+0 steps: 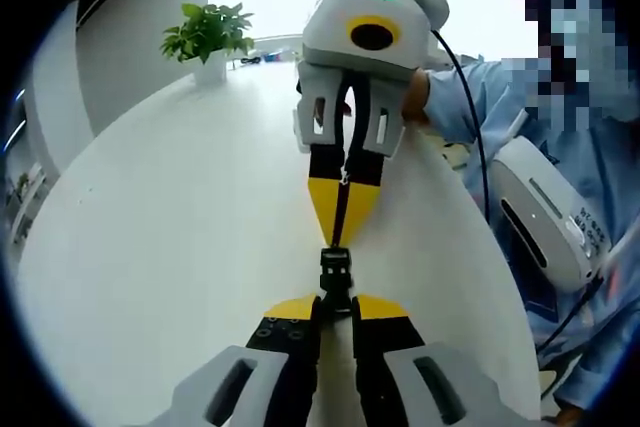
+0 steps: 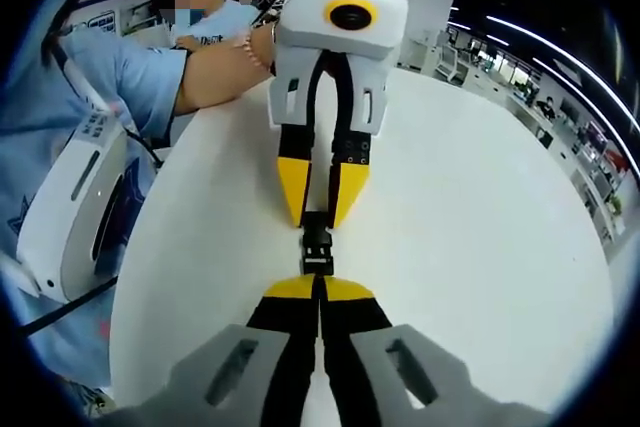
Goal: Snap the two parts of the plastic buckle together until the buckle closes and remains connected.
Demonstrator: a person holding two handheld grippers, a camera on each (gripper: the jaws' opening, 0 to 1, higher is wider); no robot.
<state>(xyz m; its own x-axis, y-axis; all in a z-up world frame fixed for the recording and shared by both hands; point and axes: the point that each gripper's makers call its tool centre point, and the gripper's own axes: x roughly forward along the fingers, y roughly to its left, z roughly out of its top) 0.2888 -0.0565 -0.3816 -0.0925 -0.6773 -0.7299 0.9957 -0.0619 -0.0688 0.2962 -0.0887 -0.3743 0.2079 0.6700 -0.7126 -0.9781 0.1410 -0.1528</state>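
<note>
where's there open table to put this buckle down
Bare white table spreads between the grippers and the potted plant, and toward the far edge in the right gripper view. It is crowded at the buckle, between left gripper and right gripper.

The buckle (image 1: 336, 282) is black. On the white table (image 1: 180, 247), both grippers have yellow-tipped black fingers (image 2: 293, 190). Behind the table, a green plant (image 1: 208, 31) sits in a white pot.

**Black buckle held between two grippers**

The black plastic buckle (image 1: 336, 277) hangs above the white table (image 1: 180, 247), stretched in a line between the yellow-tipped left gripper (image 1: 335, 307) and right gripper (image 1: 341, 232). Its two parts (image 2: 317, 244) meet end to end, each clamped at its outer end.
</note>
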